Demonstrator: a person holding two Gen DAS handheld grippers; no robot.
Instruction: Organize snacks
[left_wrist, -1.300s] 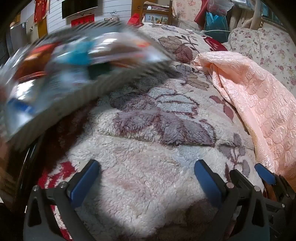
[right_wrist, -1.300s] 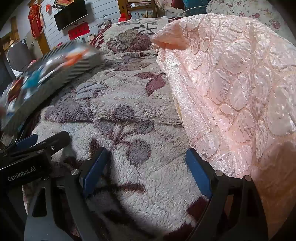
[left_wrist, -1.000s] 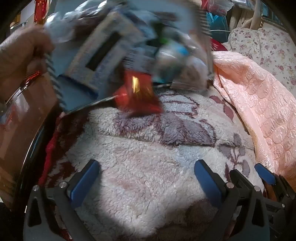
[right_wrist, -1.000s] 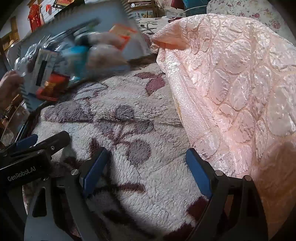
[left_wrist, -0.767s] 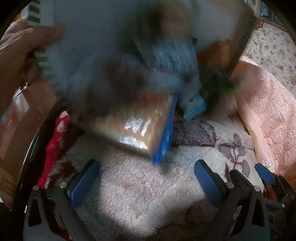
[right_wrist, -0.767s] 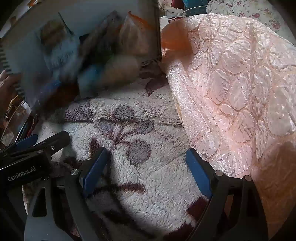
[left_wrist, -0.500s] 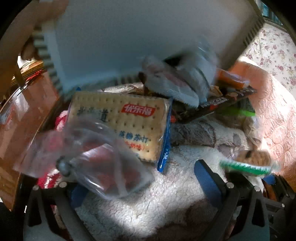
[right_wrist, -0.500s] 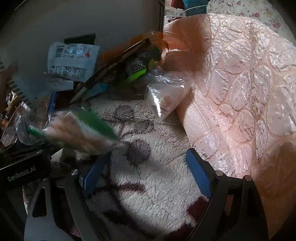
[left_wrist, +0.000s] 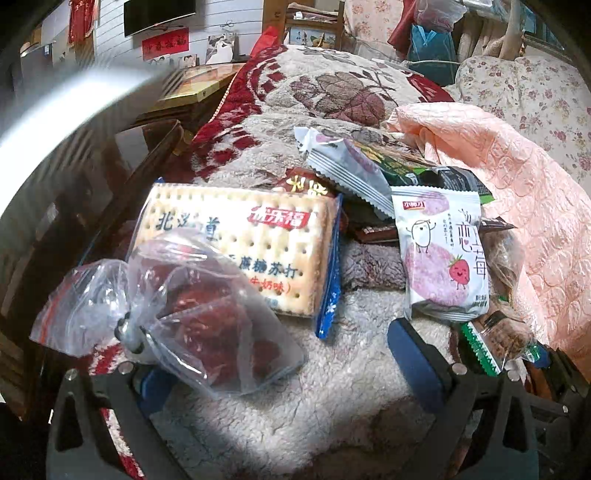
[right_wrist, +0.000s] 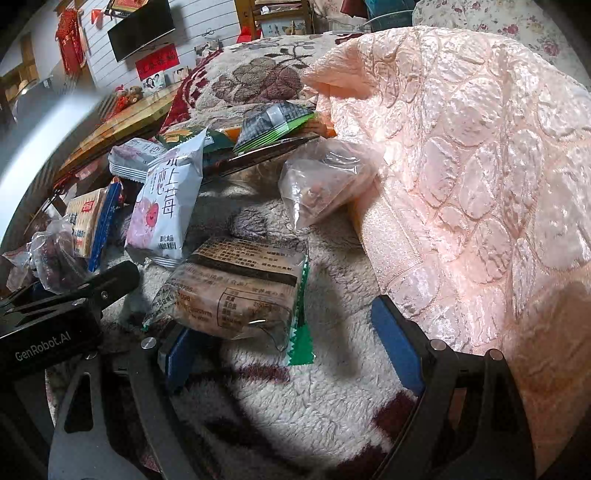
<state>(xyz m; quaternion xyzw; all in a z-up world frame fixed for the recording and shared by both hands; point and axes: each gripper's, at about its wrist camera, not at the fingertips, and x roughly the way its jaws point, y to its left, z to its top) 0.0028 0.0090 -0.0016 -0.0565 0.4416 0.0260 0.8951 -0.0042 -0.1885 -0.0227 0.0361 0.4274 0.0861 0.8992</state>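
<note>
Snacks counted on the blanket:
- cracker pack (left_wrist: 236, 251): one, at 9 o'clock of the heap;
- white strawberry packets (left_wrist: 443, 254): two;
- clear knotted bags (left_wrist: 207, 325): two, one at 7 o'clock, one at 2 o'clock;
- green-edged clear wrapper (right_wrist: 240, 295): one;
- dark green packets (right_wrist: 277, 123): at least two;
- hidden packets: uncounted.

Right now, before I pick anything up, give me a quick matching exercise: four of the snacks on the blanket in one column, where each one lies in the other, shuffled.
Things:
1. cracker pack
2. clear bag of red fruit
3. white strawberry packet
4. green-edged biscuit pack

Places:
A. leaning on the pile, printed face up, between the crackers and the pink quilt
B. just ahead of the right tongs, resting on one finger
C. flat on the blanket, partly under the clear bag
D. resting on a finger of the left tongs

Pairs: 1-C, 2-D, 3-A, 4-B
</note>
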